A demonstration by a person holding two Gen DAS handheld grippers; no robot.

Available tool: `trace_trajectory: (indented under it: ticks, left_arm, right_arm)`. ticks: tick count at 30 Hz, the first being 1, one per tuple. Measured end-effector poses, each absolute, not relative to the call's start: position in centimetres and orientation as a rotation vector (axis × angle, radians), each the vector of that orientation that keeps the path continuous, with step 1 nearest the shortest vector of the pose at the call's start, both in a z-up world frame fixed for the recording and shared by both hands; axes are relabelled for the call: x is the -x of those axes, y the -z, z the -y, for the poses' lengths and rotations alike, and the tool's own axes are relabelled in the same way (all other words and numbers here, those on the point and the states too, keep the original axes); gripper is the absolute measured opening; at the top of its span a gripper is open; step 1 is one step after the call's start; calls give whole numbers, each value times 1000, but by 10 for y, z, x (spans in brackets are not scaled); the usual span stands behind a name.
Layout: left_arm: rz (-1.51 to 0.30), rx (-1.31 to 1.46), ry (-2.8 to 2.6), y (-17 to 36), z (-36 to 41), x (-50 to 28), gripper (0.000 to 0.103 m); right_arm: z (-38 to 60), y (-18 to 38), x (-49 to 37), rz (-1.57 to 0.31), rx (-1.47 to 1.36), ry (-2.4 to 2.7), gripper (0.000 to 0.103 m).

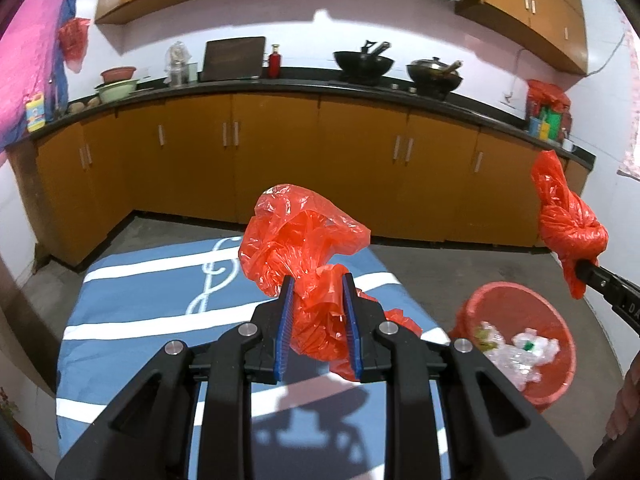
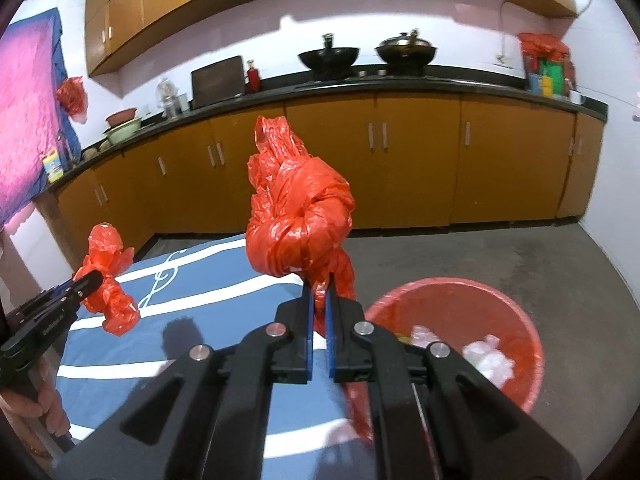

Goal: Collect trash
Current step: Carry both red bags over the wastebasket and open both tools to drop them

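Now, both jaws clamp red plastic bags.
My right gripper holds the knotted bag; the left gripper holds the crumpled bag; red bin at four o'clock, right nearer.

Blue white-striped cloth lower left, orange wooden base cabinets mid-frame under black countertop, two black woks upper centre, red bottle, stacked plastic basins upper left.

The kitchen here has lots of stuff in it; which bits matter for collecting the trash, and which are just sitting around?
Part of the job:
- crumpled red bag in the left gripper
- knotted red bag in the right gripper
- red bin holding plastic scraps

Just lying about:
- woks
- basins
- cutting board
- red bottle
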State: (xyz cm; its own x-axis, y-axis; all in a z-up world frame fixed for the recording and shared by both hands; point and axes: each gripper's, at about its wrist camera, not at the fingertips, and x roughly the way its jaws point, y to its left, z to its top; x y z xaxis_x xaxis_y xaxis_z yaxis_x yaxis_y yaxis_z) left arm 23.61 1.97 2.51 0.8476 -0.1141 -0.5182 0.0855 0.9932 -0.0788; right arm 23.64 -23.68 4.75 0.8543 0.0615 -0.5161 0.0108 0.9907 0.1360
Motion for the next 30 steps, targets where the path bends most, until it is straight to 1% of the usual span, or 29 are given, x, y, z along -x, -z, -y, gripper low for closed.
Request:
trace_trajectory:
  ticks: [7,15,30]
  left_arm:
    - [-551,21,183,-26,29,-233,24]
    - [-576,-17,267,-17,81,-235,24]
    - [-600,-79,395,-2,153,-230,24]
  right_arm:
    - [288,-43,-210,-542,-188,50,6]
    - [345,-30,-200,-552,-259,136,6]
    - [396,-4,-199,-576,-322,204,6]
